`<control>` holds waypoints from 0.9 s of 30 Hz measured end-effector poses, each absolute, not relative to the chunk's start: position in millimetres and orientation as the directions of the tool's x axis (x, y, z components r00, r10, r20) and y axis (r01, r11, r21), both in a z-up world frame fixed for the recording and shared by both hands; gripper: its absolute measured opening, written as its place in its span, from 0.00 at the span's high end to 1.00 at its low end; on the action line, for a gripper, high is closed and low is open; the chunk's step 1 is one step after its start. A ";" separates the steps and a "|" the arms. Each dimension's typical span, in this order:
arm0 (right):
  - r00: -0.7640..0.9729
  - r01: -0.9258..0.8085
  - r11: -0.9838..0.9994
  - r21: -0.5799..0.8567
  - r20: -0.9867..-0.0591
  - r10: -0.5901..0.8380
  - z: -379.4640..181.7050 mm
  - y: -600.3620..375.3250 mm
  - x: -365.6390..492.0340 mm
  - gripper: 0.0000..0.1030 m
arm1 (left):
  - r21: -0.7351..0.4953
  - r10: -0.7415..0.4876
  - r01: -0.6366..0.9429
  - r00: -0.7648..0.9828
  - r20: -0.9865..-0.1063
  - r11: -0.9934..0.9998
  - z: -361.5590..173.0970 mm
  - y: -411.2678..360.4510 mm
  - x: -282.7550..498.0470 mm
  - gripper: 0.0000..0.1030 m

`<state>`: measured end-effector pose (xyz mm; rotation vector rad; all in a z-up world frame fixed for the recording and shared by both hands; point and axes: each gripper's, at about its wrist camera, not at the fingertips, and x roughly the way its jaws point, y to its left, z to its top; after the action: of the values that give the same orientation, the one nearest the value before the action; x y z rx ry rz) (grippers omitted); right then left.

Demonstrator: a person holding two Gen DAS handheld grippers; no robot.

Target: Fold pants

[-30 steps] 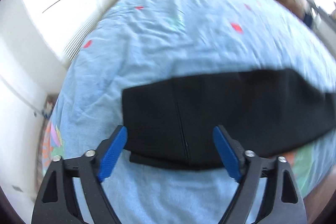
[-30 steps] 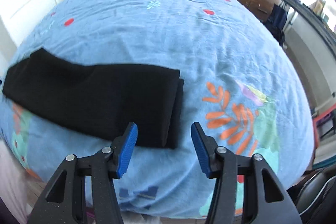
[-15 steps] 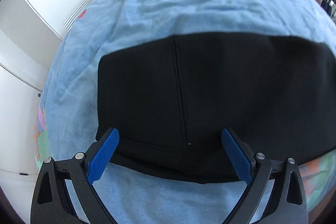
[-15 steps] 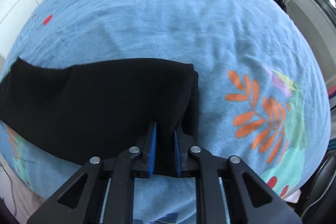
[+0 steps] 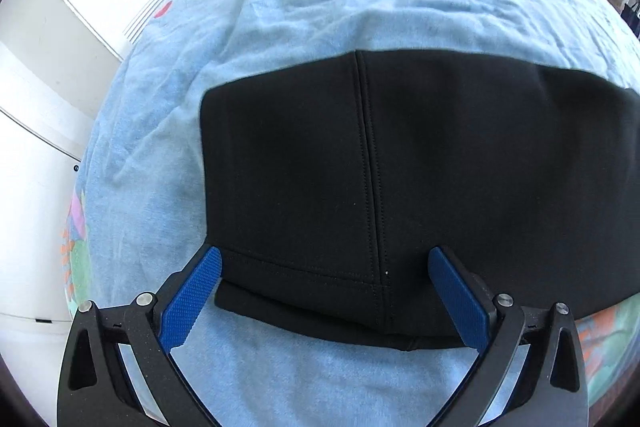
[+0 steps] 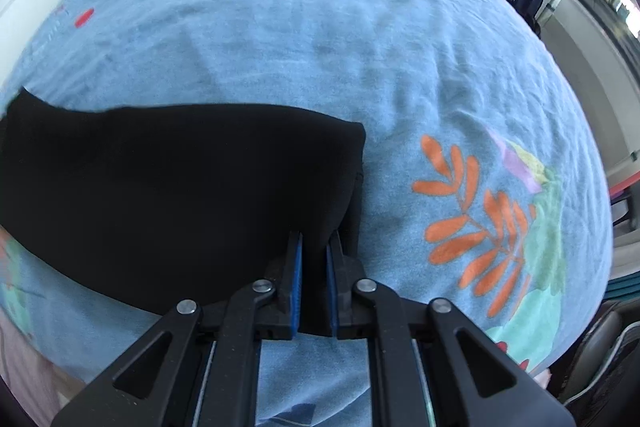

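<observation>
Right claw (image 6: 314, 259) has just clamped the pants (image 6: 168, 195) corner; my left claw (image 5: 325, 293), still opening, straddles the other end, ready to grip.

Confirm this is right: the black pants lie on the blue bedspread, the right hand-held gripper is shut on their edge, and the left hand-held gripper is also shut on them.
Wrong on the left hand-held gripper: the left wrist view shows its jaws spread wide and opening, straddling the hem of the black pants without pinching it. The rest stands: the pants lie on the blue bedspread, and the right hand-held gripper is shut on their edge.
</observation>
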<state>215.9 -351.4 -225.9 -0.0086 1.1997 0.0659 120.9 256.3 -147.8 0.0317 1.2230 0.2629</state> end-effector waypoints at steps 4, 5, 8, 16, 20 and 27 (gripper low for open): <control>0.368 -0.041 0.995 0.088 -0.925 0.097 -214.1 -358.9 213.7 1.00 | 0.145 0.211 -0.201 0.359 -0.909 0.969 -126.1 259.0 114.3 0.01; 0.370 -0.040 0.996 0.085 -0.924 0.094 -211.5 -358.1 213.5 1.00 | 0.144 0.211 -0.199 0.372 -0.904 0.969 -120.3 258.2 113.1 0.01; 0.386 -0.034 0.999 0.041 -0.921 0.051 -203.2 -351.6 212.6 1.00 | 0.171 0.225 -0.166 0.397 -0.890 0.971 -108.4 248.2 113.1 0.01; 0.456 -0.034 0.999 -0.034 -0.890 -0.014 -183.5 -323.0 219.3 1.00 | 0.115 0.162 -0.132 0.444 -0.881 0.985 -104.4 218.2 125.2 0.01; 0.492 -0.101 0.995 0.013 -0.868 0.061 -177.6 -288.5 221.4 1.00 | 0.095 0.116 -0.068 0.453 -0.884 0.993 -112.7 186.8 130.7 0.01; 0.443 -0.247 0.969 -0.020 -0.891 0.095 -212.8 -207.8 220.0 0.54 | 0.146 0.164 -0.077 0.353 -0.921 0.986 -164.2 190.9 131.8 0.01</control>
<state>220.0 -207.8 -212.8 -0.1552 1.0925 0.2128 131.8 190.9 -164.2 0.0824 1.2003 0.1559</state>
